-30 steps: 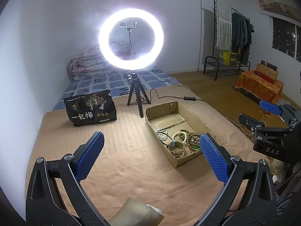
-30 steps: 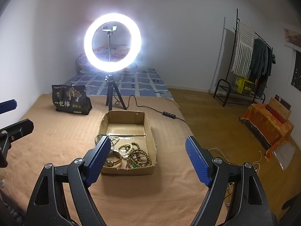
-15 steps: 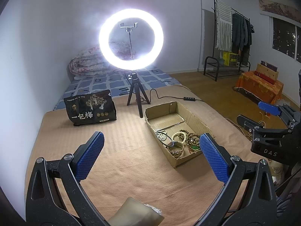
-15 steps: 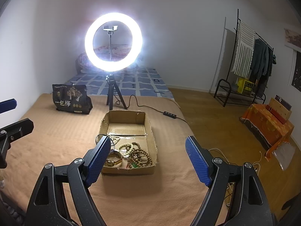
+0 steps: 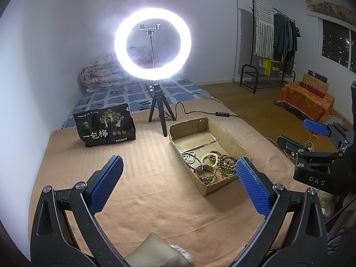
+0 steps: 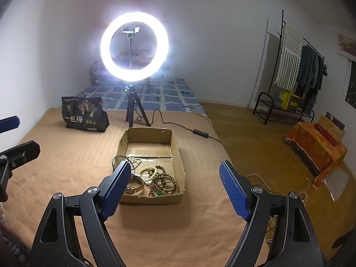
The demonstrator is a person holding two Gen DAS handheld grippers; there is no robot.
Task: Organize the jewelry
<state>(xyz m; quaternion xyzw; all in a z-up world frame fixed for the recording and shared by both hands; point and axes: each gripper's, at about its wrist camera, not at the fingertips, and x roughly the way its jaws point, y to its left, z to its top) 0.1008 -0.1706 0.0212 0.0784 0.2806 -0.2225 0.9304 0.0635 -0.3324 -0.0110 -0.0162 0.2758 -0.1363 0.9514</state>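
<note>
Jewelry [image 6: 155, 181]: heaped at the near end of a shallow cardboard box [image 6: 178, 155], long axis running away from you. Your right gripper [image 6: 174, 190] hangs nearer, box just ahead and left of centre; left gripper [image 5: 179, 183] sits off to the side. Both gape wide, empty. Wooden and pale bead strands, gold bangle, tangled.

Bangle [image 6: 135, 185] part hidden behind right gripper [image 6: 175, 190] fingers [image 6: 115, 188].
</note>
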